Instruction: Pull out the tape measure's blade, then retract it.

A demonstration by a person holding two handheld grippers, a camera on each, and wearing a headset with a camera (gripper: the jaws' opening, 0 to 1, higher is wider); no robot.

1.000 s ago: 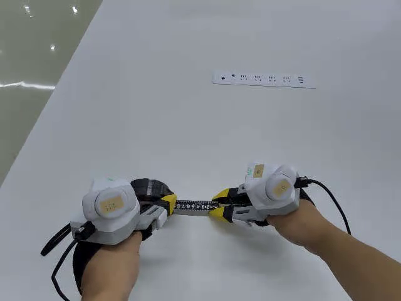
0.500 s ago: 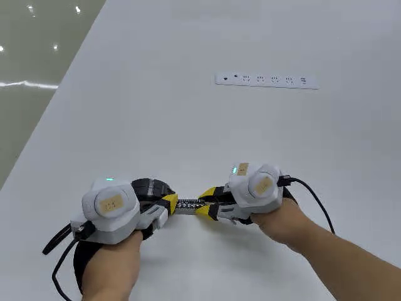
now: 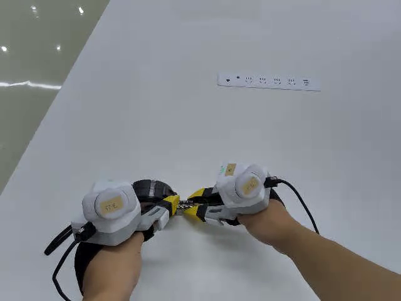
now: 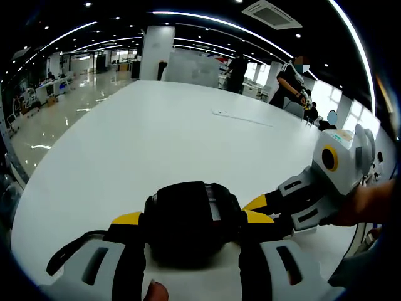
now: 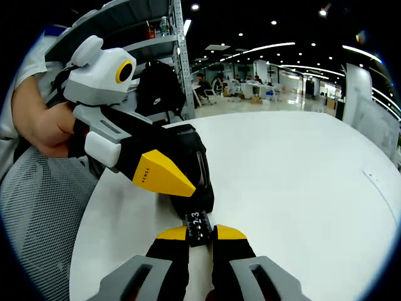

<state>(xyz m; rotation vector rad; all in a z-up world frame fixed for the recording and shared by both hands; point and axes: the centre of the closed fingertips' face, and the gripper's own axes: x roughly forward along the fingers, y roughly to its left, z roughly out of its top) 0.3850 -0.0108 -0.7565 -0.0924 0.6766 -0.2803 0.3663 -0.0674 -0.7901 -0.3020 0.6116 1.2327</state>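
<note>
My left gripper [image 4: 191,221] has its jaws set wide apart and clamped around the black tape measure case [image 3: 152,187]. One yellow tip presses on each flank, and the case sits squarely between them, bulging up past the tips in the left gripper view. My right gripper [image 5: 200,233] faces it from the opposite side. Its jaws are drawn almost fully together, pinching the end of the blade [image 5: 199,222] flat between the two yellow tips.

Only a short stub of blade shows between the mouth of the case and my right tips, with printed numerals readable on it in the right gripper view. The blade runs straight from the case's lower corner into the gap of my right jaws, so the two grippers stand nearly tip to tip, just beside each other.

In the head view the pair sits low over the white workbench [image 3: 188,125], toward its near side. I cannot tell whether the case touches the surface. A white power strip [image 3: 269,81] lies well apart, farther across the bench.
</note>
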